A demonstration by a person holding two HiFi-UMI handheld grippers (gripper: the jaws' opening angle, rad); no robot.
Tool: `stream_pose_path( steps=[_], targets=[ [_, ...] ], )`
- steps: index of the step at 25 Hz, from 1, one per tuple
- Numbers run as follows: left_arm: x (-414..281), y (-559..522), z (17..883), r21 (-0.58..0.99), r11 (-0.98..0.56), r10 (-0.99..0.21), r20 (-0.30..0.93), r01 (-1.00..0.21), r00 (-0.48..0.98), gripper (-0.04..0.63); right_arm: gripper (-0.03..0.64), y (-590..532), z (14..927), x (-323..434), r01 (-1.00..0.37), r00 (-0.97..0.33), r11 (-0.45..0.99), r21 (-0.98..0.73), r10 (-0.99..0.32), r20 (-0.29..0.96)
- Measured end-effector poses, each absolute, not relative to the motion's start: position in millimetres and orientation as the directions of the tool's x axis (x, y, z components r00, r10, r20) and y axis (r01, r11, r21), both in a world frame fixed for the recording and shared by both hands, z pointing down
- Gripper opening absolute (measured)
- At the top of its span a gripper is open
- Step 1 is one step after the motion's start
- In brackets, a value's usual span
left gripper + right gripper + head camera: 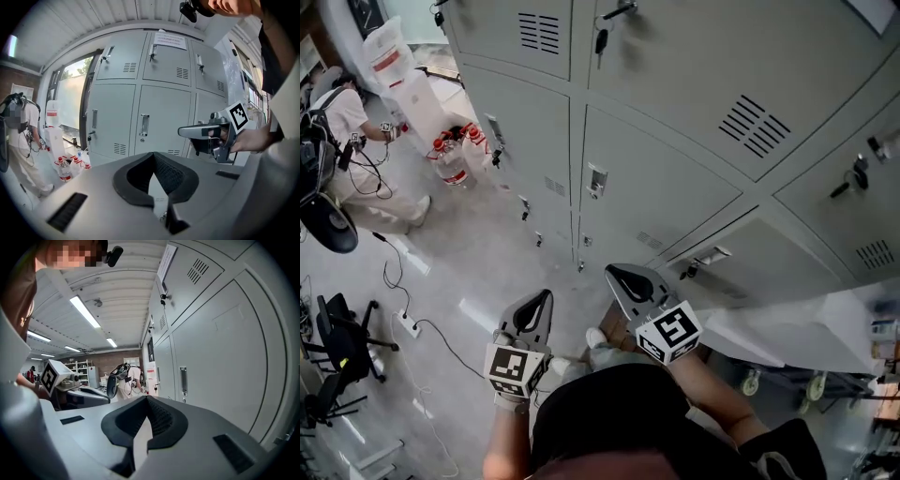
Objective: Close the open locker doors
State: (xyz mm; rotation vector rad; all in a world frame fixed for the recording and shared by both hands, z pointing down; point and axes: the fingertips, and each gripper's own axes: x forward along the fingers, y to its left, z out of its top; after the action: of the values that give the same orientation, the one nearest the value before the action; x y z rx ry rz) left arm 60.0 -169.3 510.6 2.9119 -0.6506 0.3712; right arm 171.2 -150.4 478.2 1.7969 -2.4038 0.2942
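A bank of grey lockers (675, 141) fills the head view, and every door I can see sits flush in its frame. Both grippers hover in front of the lower row without touching it. My left gripper (547, 295) is shut with nothing in it, its tips pointing at the floor by the lockers' foot. Beside it my right gripper (612, 273) is shut and empty too. In the left gripper view the closed jaws (154, 177) face the lockers (140, 93), with the right gripper (206, 133) at the right. The right gripper view looks along a locker door (220, 357).
A person in white (352, 141) stands at the far left beside several water bottles (455, 155). A power strip with its cable (408, 323) lies on the floor near an office chair (342, 347). A covered table on wheels (797, 328) stands at the right.
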Motion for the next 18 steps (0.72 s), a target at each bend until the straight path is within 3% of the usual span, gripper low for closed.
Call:
stream_pose_path(
  steps=[18],
  targets=[
    [103.5, -154.0, 506.7, 0.048, -0.962, -0.250, 0.245, -0.269, 0.937, 0.018, 0.029, -103.8, 487.1, 191.4, -0.987, -0.152, 0.136, -0.089, -0.966, 0.209]
  ],
)
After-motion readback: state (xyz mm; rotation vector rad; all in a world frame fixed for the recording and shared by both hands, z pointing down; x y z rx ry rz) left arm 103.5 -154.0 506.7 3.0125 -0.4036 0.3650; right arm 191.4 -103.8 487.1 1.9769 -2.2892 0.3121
